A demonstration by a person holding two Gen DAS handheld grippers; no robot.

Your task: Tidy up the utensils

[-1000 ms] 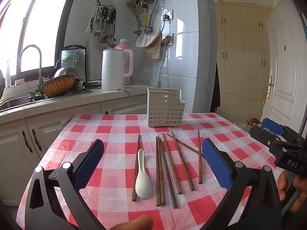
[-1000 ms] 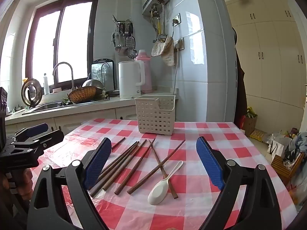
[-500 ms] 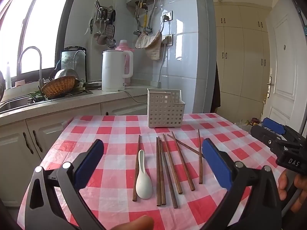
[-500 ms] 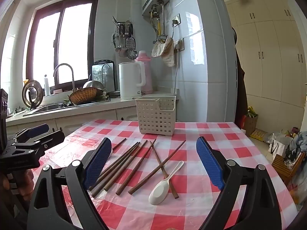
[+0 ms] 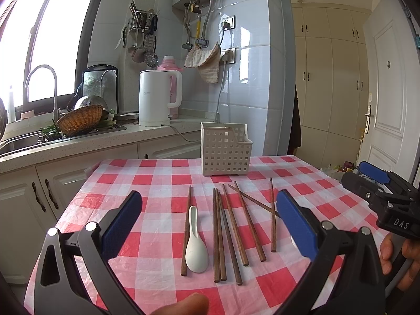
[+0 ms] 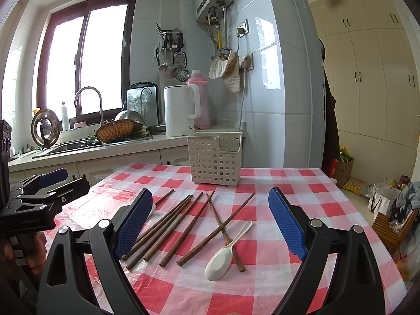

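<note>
A table [image 5: 162,183] covered in a red-and-white checked cloth was seen filling the lower part of both views. At its far edge a white perforated utensil basket [image 5: 225,152] was stood upright, apart from everything else on the cloth. The left gripper [image 5: 207,220] and the right gripper [image 6: 210,223] were both held above the near edge with their blue-padded jaws spread wide and nothing between them. In front of the basket, dark wooden chopsticks [image 5: 231,225] were laid loose on the cloth, mostly side by side, with one lying crossed over others. A white ceramic spoon [image 5: 195,246] was found just beside the leftmost chopstick, bowl toward the camera; in the right wrist view a second white spoon [image 6: 225,252] was seen resting against the rightmost chopsticks.
</note>
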